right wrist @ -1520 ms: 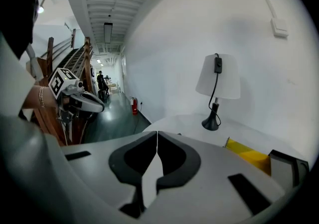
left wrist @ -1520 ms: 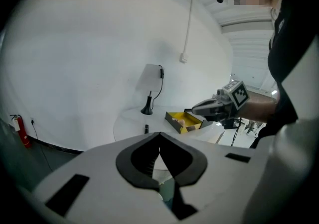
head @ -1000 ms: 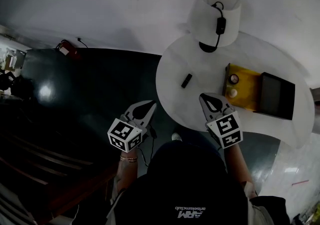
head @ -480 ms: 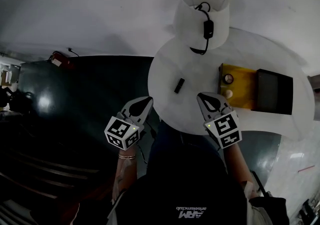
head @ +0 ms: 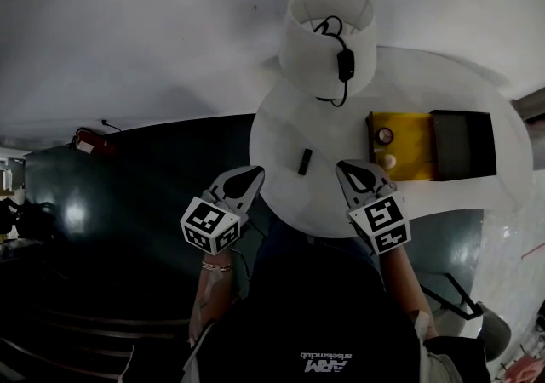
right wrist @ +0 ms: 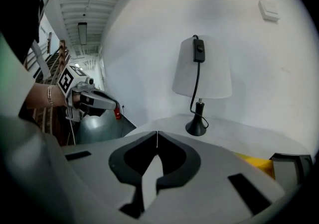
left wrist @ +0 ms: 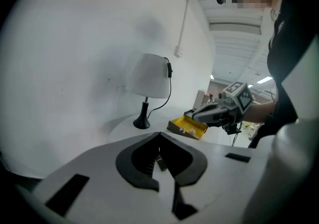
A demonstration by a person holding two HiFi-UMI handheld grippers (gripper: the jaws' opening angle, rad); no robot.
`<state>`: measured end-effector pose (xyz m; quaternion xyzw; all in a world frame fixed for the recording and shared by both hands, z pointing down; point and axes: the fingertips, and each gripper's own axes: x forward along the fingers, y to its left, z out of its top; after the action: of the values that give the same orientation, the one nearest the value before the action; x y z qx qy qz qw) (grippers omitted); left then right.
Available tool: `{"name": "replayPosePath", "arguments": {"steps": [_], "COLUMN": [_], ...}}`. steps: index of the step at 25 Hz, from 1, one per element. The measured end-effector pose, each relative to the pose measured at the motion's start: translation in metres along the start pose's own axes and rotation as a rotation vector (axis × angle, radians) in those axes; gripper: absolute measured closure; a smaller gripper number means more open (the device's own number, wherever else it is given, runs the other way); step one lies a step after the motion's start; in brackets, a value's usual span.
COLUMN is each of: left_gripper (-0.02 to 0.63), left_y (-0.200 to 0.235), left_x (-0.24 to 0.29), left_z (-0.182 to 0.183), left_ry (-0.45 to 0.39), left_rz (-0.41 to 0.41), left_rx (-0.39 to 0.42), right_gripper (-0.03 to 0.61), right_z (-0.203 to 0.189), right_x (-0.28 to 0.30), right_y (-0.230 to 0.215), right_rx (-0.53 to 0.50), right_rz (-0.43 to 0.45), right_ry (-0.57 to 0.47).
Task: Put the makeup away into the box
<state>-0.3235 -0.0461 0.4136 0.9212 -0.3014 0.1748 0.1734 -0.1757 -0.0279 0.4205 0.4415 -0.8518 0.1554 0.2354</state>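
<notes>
Smooth matt white table [head: 281,143], matt cloth-like lampshade [head: 306,41] — the dark floor [head: 128,177] shines glossy.

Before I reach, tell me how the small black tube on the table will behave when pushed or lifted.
The black tube lies flat on the smooth table, so a nudge may roll or slide it. It looks small and rigid, so probably light when lifted.

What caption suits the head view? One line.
Shut and empty, the left tool and right tool hover at a white table holding a lamp, makeup stick and open yellow box.
</notes>
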Motion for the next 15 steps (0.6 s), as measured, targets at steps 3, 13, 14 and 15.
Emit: {"name": "replayPosePath", "arguments": {"steps": [3,13,14,15], "left_gripper": [0.597,0.597,0.597,0.597], "left_y": [0.016,0.069,0.073,0.076], "left_x": [-0.001,0.003,0.006,0.008], "left_z": [0.007,0.011,0.010,0.009], "left_ry": [0.015,0.074,0.080,0.087], "left_rz": [-0.053,-0.190,-0.205,-0.219], "left_rx": [0.020,0.058,0.062,0.067], "right_gripper": [0.559,0.558,0.558,0.558], "right_z": [0.009,0.019,0.017,0.015], "right_x": [0.009,0.049,0.053,0.057], "right_y": [0.008,0.029,0.029,0.029], "right_rx": [0.033,0.115,0.128,0.143], "right_rz": [-0.041,-0.133,-0.143,-0.152], "right_ry": [0.004,0.049,0.054,0.058]}}
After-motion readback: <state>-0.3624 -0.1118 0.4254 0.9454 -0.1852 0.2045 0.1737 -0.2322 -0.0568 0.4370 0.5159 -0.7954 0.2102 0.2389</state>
